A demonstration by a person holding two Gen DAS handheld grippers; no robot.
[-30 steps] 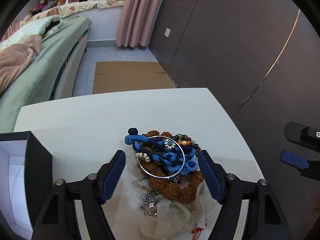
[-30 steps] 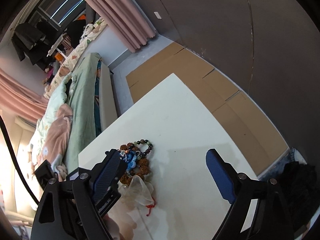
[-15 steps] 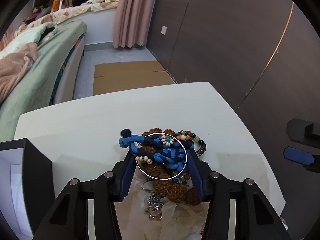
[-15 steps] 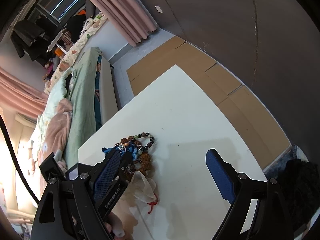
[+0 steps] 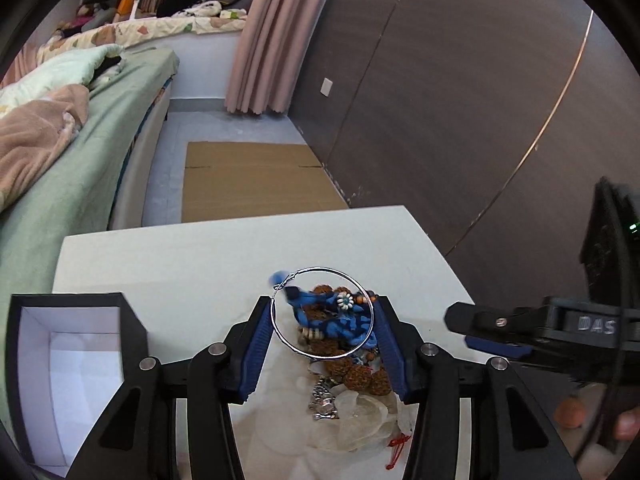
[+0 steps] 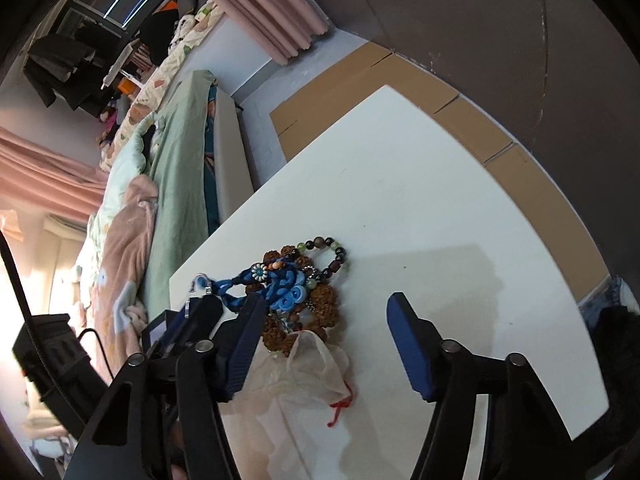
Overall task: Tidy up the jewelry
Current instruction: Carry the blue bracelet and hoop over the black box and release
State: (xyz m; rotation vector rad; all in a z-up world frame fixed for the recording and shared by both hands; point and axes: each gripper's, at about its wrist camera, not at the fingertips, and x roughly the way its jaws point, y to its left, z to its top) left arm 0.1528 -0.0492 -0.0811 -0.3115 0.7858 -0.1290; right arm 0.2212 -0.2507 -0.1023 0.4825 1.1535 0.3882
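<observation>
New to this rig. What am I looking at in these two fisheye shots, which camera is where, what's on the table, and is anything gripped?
There is no robot arm: a person holds a two-finger gripper in each hand, and each gripper carries a fisheye camera looking forward along its fingers.

In the left wrist view, the left gripper has its blue-padded jaws shut on a thin silver hoop, pinching it at both sides so it stands tilted up over the jewelry pile. The other tool shows at that picture's right edge.

In the right wrist view, the right gripper is open and holds nothing; it sits above the white table.

The pile holds a blue braided cord, brown seed beads, a dark beaded bracelet and a sheer pouch. An open black box with a white lining stands on the left.
</observation>
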